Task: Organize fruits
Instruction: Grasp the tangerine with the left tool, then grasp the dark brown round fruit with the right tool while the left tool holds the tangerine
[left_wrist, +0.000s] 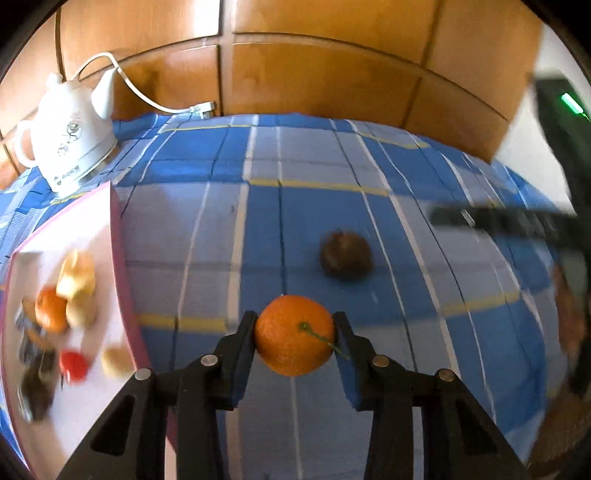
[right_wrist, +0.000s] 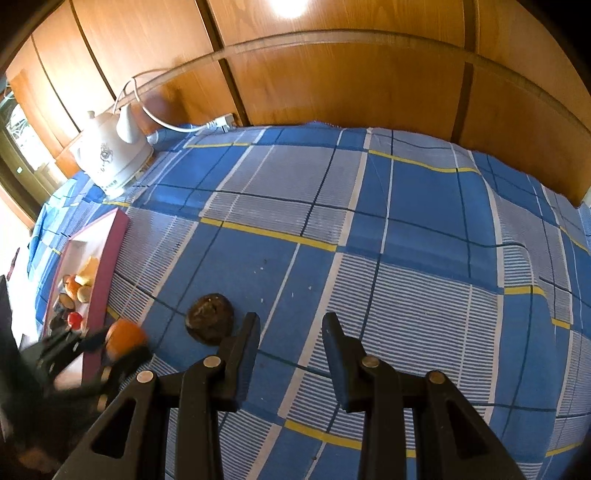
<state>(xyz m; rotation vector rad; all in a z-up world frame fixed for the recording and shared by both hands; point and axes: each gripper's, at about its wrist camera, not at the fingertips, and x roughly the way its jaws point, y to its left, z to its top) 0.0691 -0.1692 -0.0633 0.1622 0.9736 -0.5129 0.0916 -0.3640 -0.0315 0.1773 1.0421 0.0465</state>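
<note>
My left gripper (left_wrist: 295, 325) is shut on an orange tangerine (left_wrist: 294, 334) with a green stem and holds it above the blue checked cloth (left_wrist: 332, 184). A dark brown round fruit (left_wrist: 345, 258) lies on the cloth just beyond it. A pink-rimmed white tray (left_wrist: 114, 240) to the left holds several fruits (left_wrist: 66, 295). My right gripper (right_wrist: 290, 325) is open and empty over the cloth; the dark fruit (right_wrist: 209, 318) lies just left of its left finger. The left gripper with the tangerine (right_wrist: 123, 336) shows blurred at the lower left, beside the tray (right_wrist: 107, 258).
A white electric kettle (left_wrist: 70, 144) with a white cord stands at the back left of the cloth, also in the right wrist view (right_wrist: 110, 155). Wooden panels (left_wrist: 332, 74) rise behind the table. The right gripper's dark body (left_wrist: 554, 206) shows blurred at the right.
</note>
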